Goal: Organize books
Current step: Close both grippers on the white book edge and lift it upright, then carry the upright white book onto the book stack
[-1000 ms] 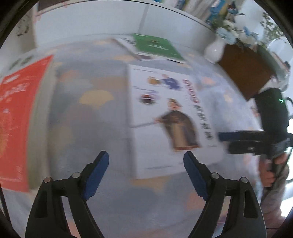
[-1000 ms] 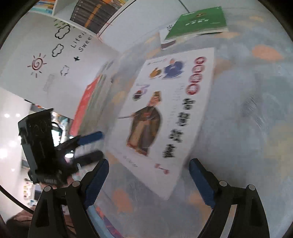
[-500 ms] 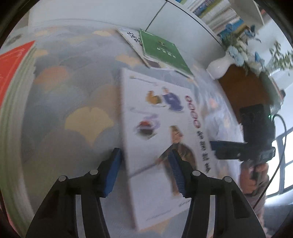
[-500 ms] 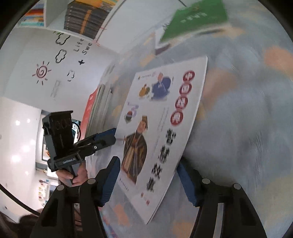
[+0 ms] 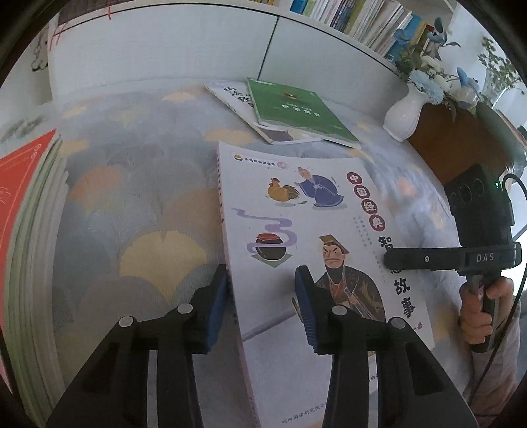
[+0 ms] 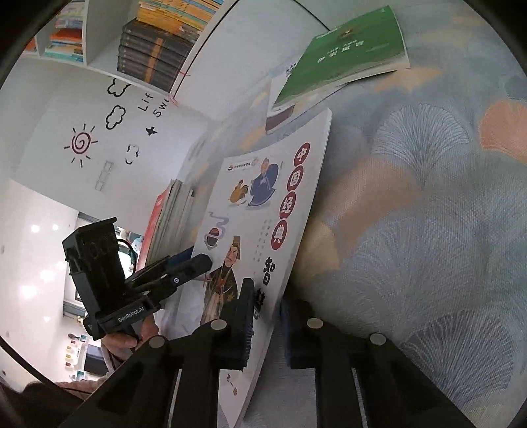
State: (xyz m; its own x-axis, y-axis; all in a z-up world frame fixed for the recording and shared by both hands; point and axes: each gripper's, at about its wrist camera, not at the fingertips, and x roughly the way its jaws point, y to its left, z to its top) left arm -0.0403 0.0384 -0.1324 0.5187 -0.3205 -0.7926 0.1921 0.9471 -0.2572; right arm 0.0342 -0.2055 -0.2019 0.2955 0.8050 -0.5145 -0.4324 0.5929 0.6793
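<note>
A white illustrated book (image 5: 296,214) (image 6: 263,197) lies on the patterned cloth, its right edge tilted up. My right gripper (image 6: 268,329) (image 5: 390,258) is shut on that edge, one pad on the cover and one underneath. My left gripper (image 5: 262,306) (image 6: 194,260) straddles the spine edge with its jaws closing. One pad is beside the spine and one over the cover, with a gap still showing. A green book (image 5: 296,105) (image 6: 346,49) rests on another white book (image 5: 230,93) farther back. A red-topped stack of books (image 5: 23,197) (image 6: 164,224) stands at the left.
A white vase of flowers (image 5: 403,115) and a brown wooden stand (image 5: 444,141) sit at the back right. Shelves with books (image 5: 355,16) (image 6: 154,56) run above the white wall panels. A person's hands hold both grippers.
Both grippers have moved in onto the white book and their jaws have narrowed. The right one has shut on the book's right edge, which now stands tilted up.
</note>
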